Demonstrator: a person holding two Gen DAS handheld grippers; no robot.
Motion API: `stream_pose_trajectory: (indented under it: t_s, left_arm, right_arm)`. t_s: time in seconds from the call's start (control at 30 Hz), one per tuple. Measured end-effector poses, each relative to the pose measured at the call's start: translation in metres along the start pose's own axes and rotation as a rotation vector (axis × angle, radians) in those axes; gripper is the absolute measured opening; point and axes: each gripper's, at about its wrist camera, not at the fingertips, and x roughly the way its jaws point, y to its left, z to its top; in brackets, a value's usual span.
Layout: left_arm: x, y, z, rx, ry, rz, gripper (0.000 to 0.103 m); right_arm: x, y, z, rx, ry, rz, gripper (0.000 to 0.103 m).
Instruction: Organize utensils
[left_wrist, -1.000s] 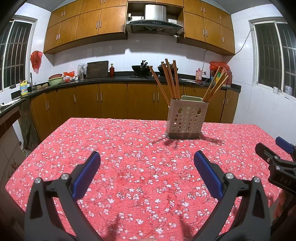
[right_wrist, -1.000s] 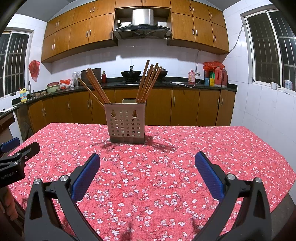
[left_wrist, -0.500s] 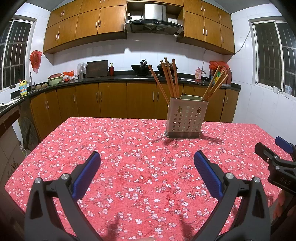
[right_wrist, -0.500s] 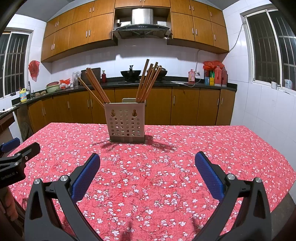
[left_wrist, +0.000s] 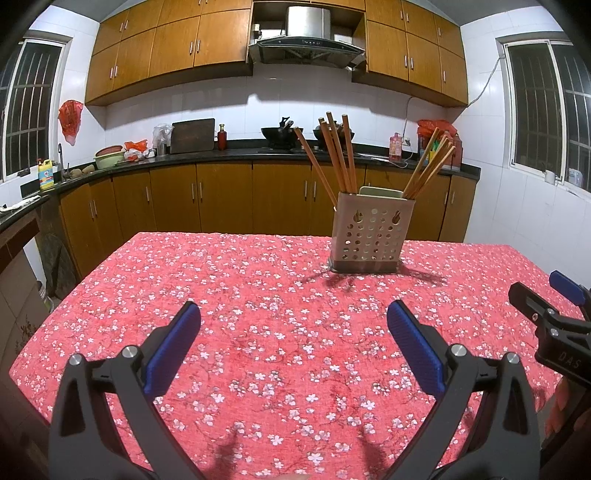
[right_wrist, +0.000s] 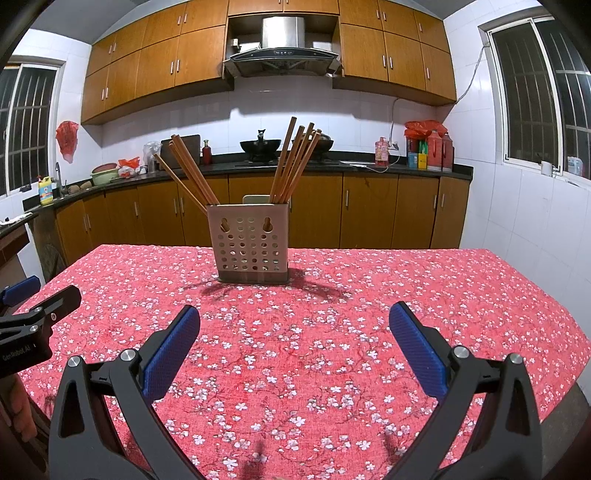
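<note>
Right gripper spread wide, empty, facing utensil holder nearly head-on; left gripper likewise apart, empty, holder ahead and off to right. Chopsticks stand steeply in holder, fanned in two bundles, leaning outward. Right arm judged better aligned.

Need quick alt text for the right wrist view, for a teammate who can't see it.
The open right gripper hovers over a red floral tablecloth, empty, facing a perforated utensil holder with two bunches of chopsticks. The left gripper shows at the left edge.
</note>
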Motion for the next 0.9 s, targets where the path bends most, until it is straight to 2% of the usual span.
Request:
stream_pose_trajectory:
  t_s: [0.9]
  left_arm:
    - [0.0014,0.0015,-0.0001,-0.003,0.004,-0.002,0.099]
  right_arm:
    - [0.0035,0.0031,-0.0048,0.003,0.010,0.001,0.101]
